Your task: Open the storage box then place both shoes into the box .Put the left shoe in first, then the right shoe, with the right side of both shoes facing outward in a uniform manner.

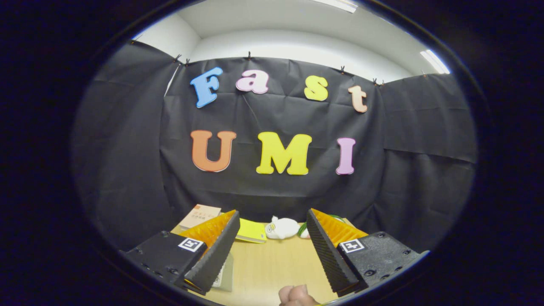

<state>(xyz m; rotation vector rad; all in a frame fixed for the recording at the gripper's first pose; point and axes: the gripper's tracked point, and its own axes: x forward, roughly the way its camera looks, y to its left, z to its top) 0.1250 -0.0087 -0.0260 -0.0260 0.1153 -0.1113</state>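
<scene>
My gripper (272,219) is open, its two fingers spread wide above a wooden table (272,263), with nothing between them. It is tilted up toward the booth's back wall. No shoe or storage box can be made out among the things ahead.
Beyond the fingers, at the table's far edge, lie a tan book (199,215), a yellow book (251,231) and a small white plush toy (281,228) with something green (302,229) beside it. A person's fingers (296,296) rest on the table's near edge. Black cloth walls close the table on three sides.
</scene>
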